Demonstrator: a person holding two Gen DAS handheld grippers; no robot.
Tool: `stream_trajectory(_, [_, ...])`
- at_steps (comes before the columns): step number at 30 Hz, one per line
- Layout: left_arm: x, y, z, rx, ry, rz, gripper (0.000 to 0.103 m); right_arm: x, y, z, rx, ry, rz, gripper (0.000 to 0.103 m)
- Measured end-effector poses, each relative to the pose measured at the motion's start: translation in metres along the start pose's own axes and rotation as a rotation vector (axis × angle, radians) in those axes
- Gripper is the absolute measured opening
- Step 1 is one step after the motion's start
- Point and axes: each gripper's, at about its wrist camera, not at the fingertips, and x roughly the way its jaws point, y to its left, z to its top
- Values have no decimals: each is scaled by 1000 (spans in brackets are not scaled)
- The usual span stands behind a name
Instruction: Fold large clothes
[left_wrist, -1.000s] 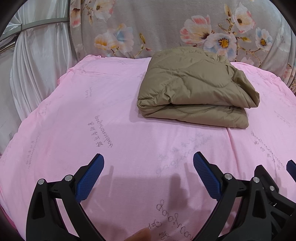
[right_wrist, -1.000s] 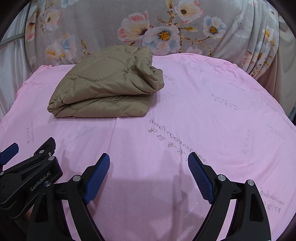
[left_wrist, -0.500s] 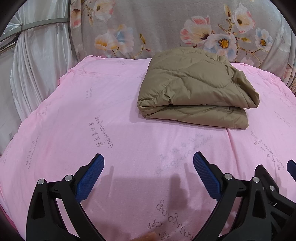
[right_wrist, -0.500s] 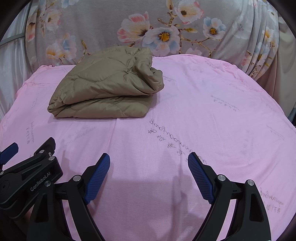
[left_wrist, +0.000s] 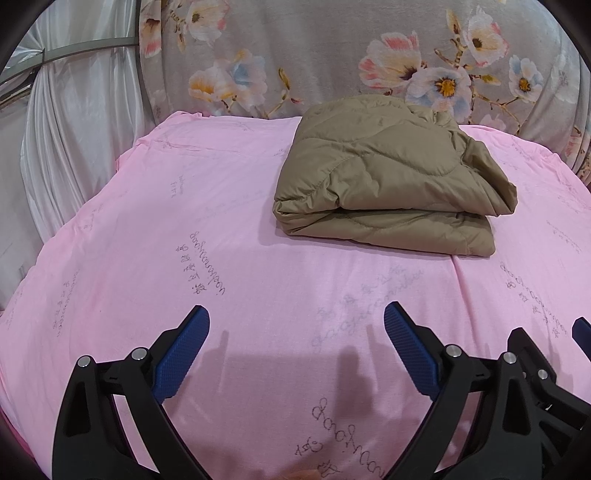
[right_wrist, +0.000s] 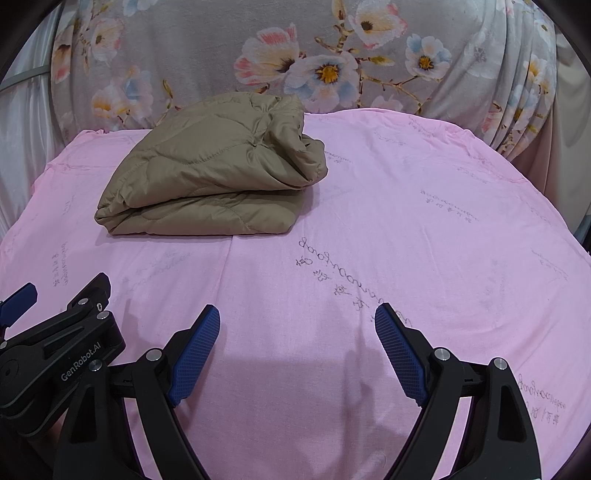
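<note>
A tan quilted padded garment (left_wrist: 391, 177) lies folded into a thick rectangular bundle of several layers, its wavy stitch lines showing on the top face. The near edge is a rounded, even fold; the right end is bunched and puckered where the layers gather. In the left wrist view it sits upper centre to upper right of the frame; in the right wrist view (right_wrist: 214, 173) it sits upper left. It rests on a pink cotton sheet printed with faint dark script (left_wrist: 184, 206), toward the sheet's far edge, close to the grey floral-print fabric backdrop (left_wrist: 295, 48) behind it. A pale satin curtain (left_wrist: 66, 122) hangs at the upper left of the left wrist view.

No containers are in view.

The left gripper (left_wrist: 297, 336), black-framed with blue ribbed pads, occupies the bottom of its frame with jaws spread wide and nothing between them. The right gripper (right_wrist: 297, 338) stands likewise at the bottom of its frame, jaws wide apart and empty. Both hover over bare sheet, well apart from the garment, which neither touches. The grippers sit side by side, each visible at the lower edge of the other's view.
</note>
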Motion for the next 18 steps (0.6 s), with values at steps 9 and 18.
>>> stream_trajectory(9, [0, 0, 0, 0, -2, 0, 92, 0, 0, 0, 0, -1, 0, 85])
stream_trajectory(18, [-3, -1, 1, 0, -5, 4, 92, 0, 0, 0, 0, -1, 0, 85])
